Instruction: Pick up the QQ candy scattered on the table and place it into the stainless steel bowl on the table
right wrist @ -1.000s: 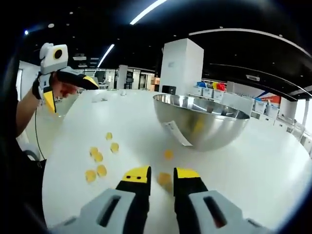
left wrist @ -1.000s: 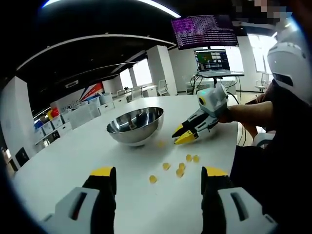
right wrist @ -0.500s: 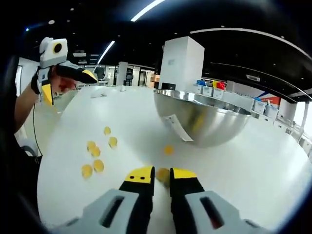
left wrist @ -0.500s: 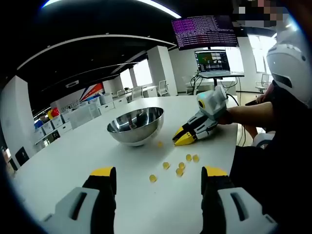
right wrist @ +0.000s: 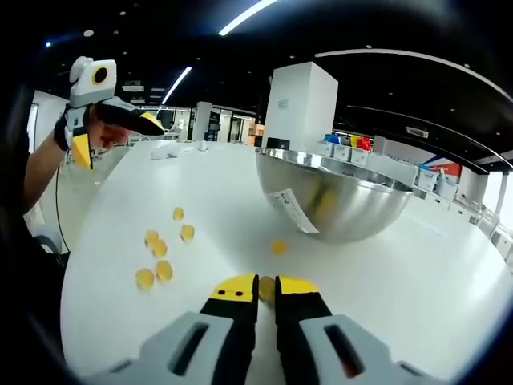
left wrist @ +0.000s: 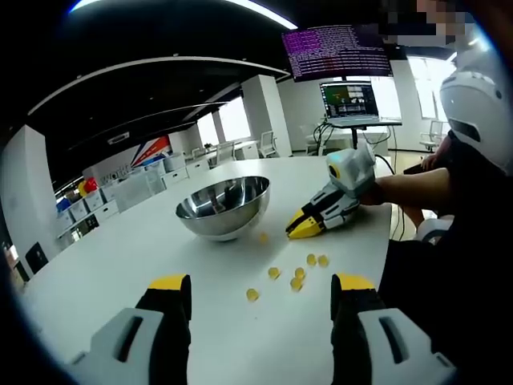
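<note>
Yellow translucent QQ candy [right wrist: 266, 289], round

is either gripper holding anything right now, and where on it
The right gripper pinches a small yellow candy by its sides between its yellow jaw tips. The left gripper holds nothing, jaws wide apart.

A white worktop [left wrist: 112, 265] carries a shiny steel bowl [left wrist: 224, 207] standing upright. A single yellow candy [left wrist: 263, 237] lies just beside the bowl's foot. Nearer, a loose cluster of yellow candies [left wrist: 296, 275] lies scattered flat on the bare surface, apart from the bowl.
</note>
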The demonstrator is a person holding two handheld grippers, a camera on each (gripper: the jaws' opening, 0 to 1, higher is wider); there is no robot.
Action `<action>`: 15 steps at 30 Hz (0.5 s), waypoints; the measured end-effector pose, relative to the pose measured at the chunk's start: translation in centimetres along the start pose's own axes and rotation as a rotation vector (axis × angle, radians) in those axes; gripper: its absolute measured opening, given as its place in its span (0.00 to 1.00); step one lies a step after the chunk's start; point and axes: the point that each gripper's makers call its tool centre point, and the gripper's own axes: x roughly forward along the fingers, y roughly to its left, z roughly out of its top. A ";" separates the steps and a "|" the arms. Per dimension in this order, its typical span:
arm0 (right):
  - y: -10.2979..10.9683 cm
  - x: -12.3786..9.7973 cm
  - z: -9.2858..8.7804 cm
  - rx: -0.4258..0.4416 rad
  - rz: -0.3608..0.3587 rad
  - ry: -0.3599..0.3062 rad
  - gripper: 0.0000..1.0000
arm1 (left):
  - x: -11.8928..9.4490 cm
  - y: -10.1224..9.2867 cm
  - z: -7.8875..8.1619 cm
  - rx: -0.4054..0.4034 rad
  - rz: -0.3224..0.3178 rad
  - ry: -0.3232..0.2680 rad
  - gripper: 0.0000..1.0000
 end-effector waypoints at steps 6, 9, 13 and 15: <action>0.1 -0.6 0.8 0.009 0.001 -0.022 0.06 | -0.1 0.0 0.1 0.002 0.003 0.001 0.71; 0.0 -0.6 1.0 0.013 -0.001 -0.031 0.06 | -0.1 0.1 0.1 0.006 0.006 0.005 0.71; 0.2 -1.3 1.8 0.029 -0.001 -0.056 0.06 | -0.1 0.0 0.4 0.009 0.005 -0.002 0.71; 0.4 -2.0 2.6 0.045 0.004 -0.081 0.06 | -0.1 0.1 0.5 0.010 0.006 -0.004 0.71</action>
